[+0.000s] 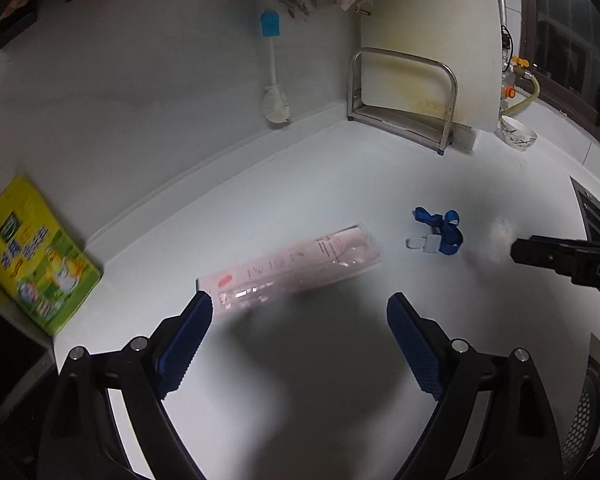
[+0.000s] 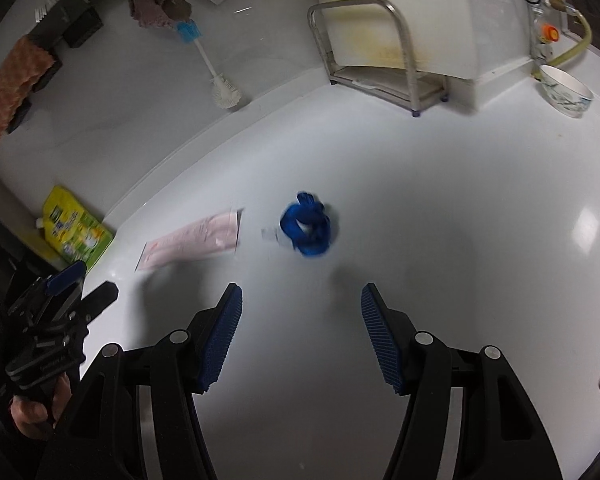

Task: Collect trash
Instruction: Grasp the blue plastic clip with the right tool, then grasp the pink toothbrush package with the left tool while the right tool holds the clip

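Trash on white counter (image 1: 340, 168): flat pink wrapper (image 1: 292, 268) w/ clear plastic end, printing blurred, lying long-ways just past the left gripper (image 1: 300, 320), its near corner at ~10 o'clock touching or just behind the left fingertip (can't tell which); blue strap (image 2: 308, 226), crumpled into a loop w/ small grey clip, sits at ~12 o'clock ahead of the right gripper (image 2: 302, 308), well apart from the pads. Both grippers angled down at counter, fingers spread wide, nothing between them. Right gripper enters left view at 3 o'clock; yellow-green pouch (image 1: 40, 252) at 9 o'clock against wall.
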